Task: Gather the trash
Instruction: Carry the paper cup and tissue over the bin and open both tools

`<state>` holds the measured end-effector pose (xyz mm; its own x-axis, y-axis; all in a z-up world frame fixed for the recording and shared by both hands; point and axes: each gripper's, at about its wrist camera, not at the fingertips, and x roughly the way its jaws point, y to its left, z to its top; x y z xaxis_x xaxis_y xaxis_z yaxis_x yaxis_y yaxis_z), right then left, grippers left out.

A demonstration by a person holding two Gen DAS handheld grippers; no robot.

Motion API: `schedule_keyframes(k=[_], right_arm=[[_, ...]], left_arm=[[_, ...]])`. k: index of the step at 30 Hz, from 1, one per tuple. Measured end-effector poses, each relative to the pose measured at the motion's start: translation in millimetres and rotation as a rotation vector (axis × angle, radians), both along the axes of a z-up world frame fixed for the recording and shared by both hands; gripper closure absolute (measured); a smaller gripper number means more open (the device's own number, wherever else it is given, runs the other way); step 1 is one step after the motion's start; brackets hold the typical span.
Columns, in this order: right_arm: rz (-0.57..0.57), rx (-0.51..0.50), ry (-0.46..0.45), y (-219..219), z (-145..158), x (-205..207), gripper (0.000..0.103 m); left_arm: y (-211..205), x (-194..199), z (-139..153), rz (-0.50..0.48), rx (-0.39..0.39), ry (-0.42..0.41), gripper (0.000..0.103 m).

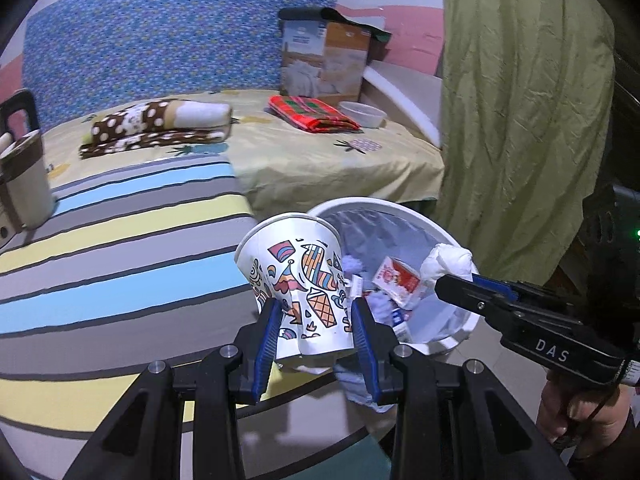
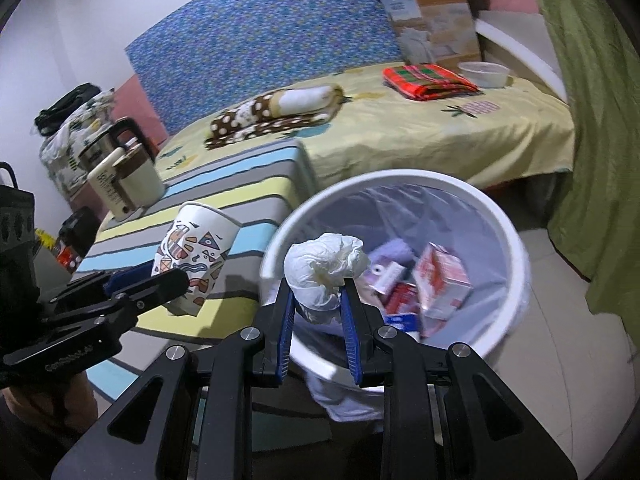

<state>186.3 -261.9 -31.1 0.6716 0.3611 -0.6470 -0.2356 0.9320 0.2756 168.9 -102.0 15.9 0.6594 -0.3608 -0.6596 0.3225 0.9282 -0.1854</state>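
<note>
Right gripper (image 2: 318, 300) is pinching a crumpled tissue wad (image 2: 324, 270) over the white bin (image 2: 516, 280), rim at its 12 o'clock. Left gripper (image 1: 316, 320) is squeezing a patterned paper cup (image 1: 298, 280) at the bin's 9 o'clock. Cartons (image 2: 440, 284) are already lying inside; both pieces probably remain to drop.

White bin (image 2: 516, 280), colourfully patterned cup (image 1: 298, 280), striped cloth (image 1: 120, 248).

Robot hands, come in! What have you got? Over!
Left gripper shut on cup. Right gripper shut on tissue, over bin. Nothing blocking.
</note>
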Motion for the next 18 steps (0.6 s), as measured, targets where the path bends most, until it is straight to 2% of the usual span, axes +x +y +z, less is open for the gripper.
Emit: schedule_keyframes(k=[18], right_arm=[[-0.059, 0.007, 0.077, -31, -25, 9, 0.077]], left_arm=[[-49, 36, -27, -0.107, -0.018, 0.071, 0.066]])
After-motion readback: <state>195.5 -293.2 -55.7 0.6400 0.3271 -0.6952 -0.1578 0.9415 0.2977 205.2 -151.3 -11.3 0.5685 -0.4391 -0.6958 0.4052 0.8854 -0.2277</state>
